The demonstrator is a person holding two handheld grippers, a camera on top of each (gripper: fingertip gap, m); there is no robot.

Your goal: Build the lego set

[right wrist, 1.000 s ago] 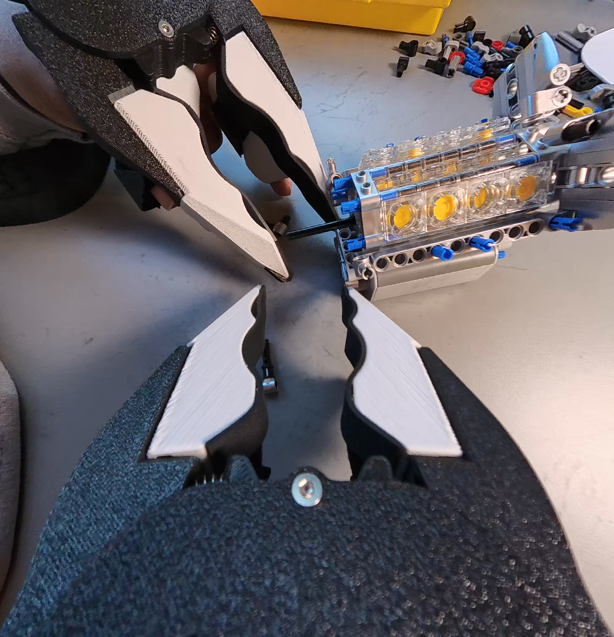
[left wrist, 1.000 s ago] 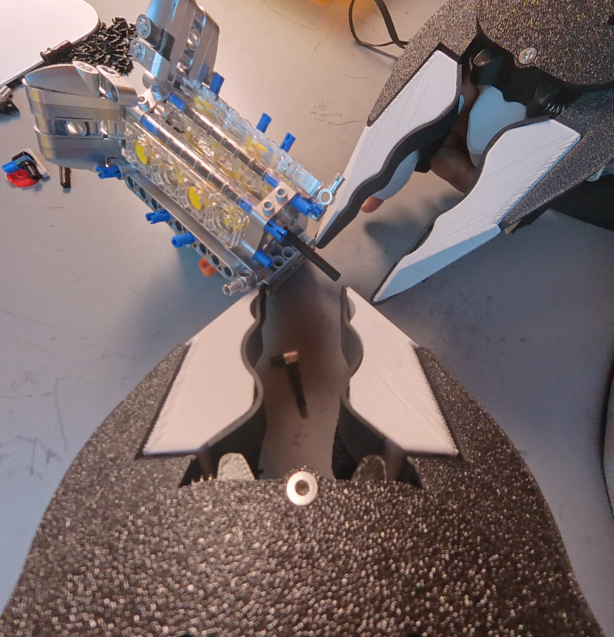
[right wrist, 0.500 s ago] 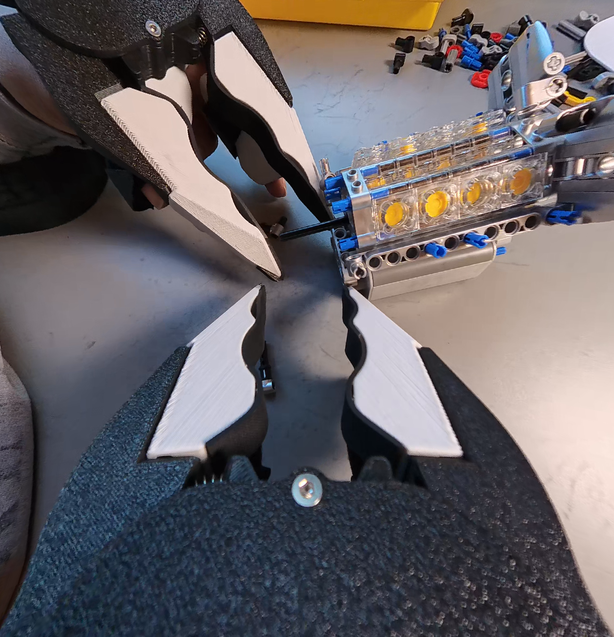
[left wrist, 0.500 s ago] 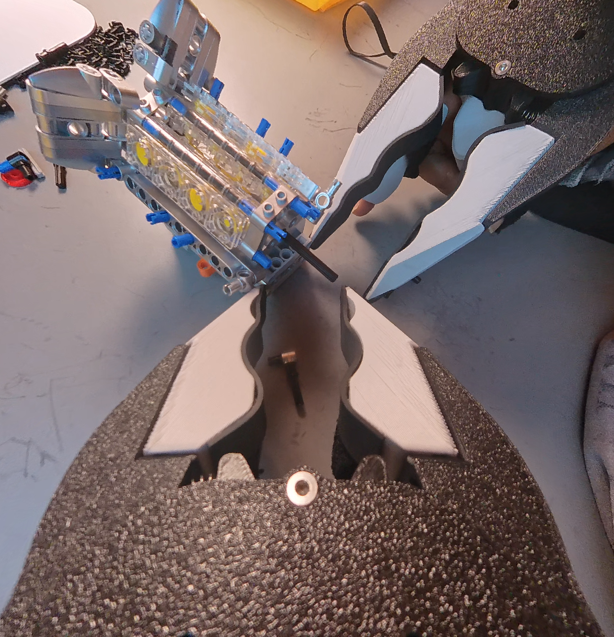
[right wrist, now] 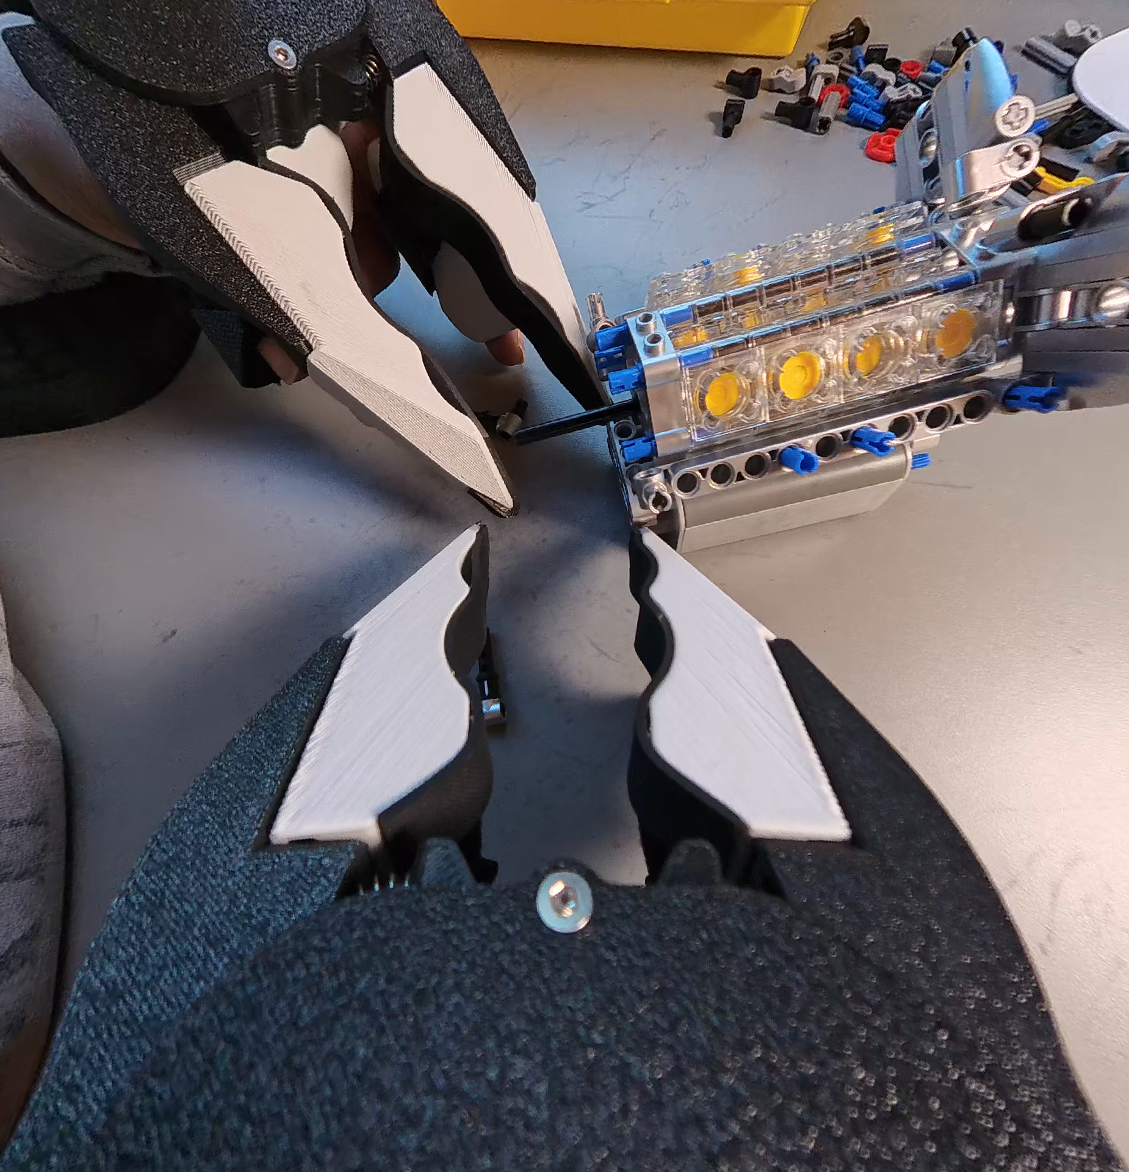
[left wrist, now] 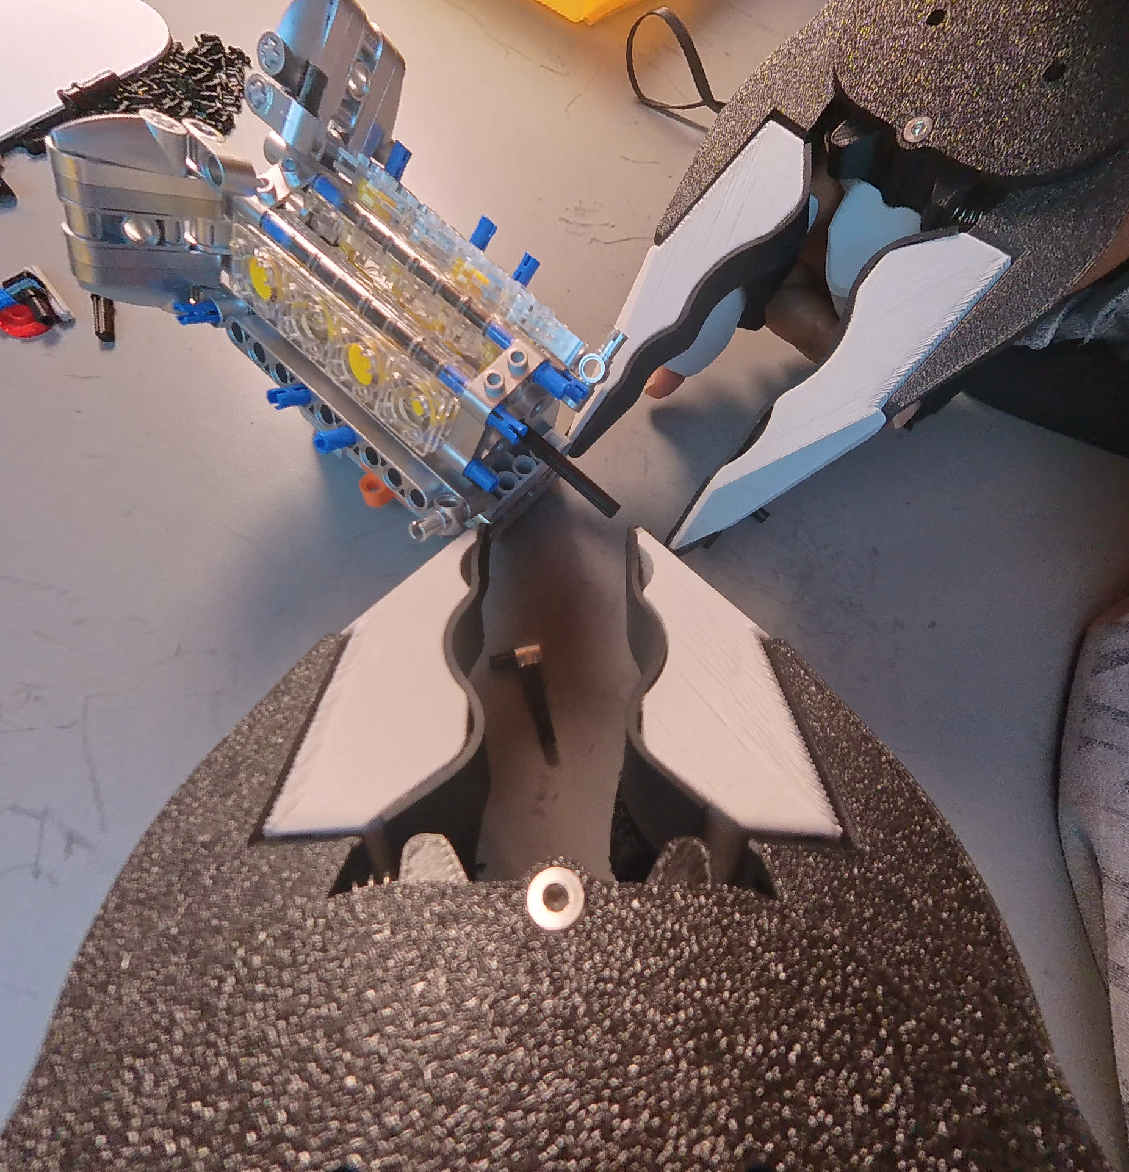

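Both hand-held grippers, left (left wrist: 555, 539) and right (right wrist: 557, 538), gape empty beside the brick engine (right wrist: 822, 387); possibly touching its axle (right wrist: 574, 423).

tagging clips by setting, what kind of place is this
Probably a workbench or hobby table for building-brick kits: a half-built toy engine model sits on a scuffed grey tabletop, with loose small connector pieces and a yellow parts bin behind.

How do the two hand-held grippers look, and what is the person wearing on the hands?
Both the left hand-held gripper and the right hand-held gripper have a black, grainy-textured body with a silver screw in the middle. Each carries two pointed fingers with white ribbed faces and wavy black inner edges. The hand wears a light fingerless glove; a grey sleeve shows.
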